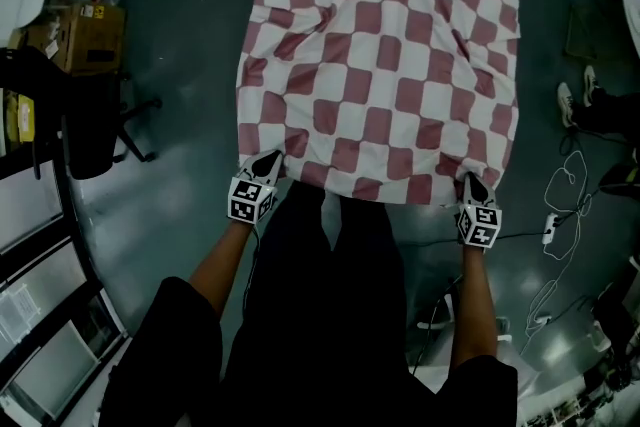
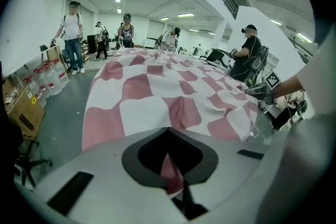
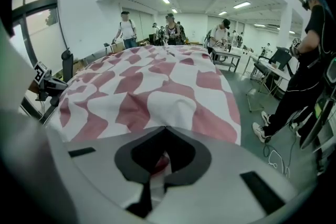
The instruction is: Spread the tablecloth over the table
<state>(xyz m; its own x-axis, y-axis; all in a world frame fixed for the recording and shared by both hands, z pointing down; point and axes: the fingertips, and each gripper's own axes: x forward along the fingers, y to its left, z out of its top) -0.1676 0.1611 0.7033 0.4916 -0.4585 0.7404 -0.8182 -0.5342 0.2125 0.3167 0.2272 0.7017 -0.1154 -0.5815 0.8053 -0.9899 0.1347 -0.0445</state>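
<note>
A red-and-white checked tablecloth (image 1: 380, 65) lies spread over the table, which it hides completely; its edges hang down on all sides, with some wrinkles near the left. My left gripper (image 1: 268, 162) is shut on the cloth's near left corner, and a red fold (image 2: 170, 173) shows between its jaws. My right gripper (image 1: 472, 183) is shut on the near right corner, cloth (image 3: 160, 163) pinched inside. From each gripper view the tablecloth (image 2: 168, 86) (image 3: 152, 86) stretches away, and the other gripper (image 2: 262, 91) (image 3: 44, 84) shows at the side.
A black office chair (image 1: 85, 120) and cardboard boxes (image 1: 85, 35) stand on the floor to the left. Cables and a power strip (image 1: 550, 225) lie at the right, near a person's shoes (image 1: 575, 95). Several people (image 2: 73, 34) stand beyond the table; one in black (image 3: 307, 71) is close on the right.
</note>
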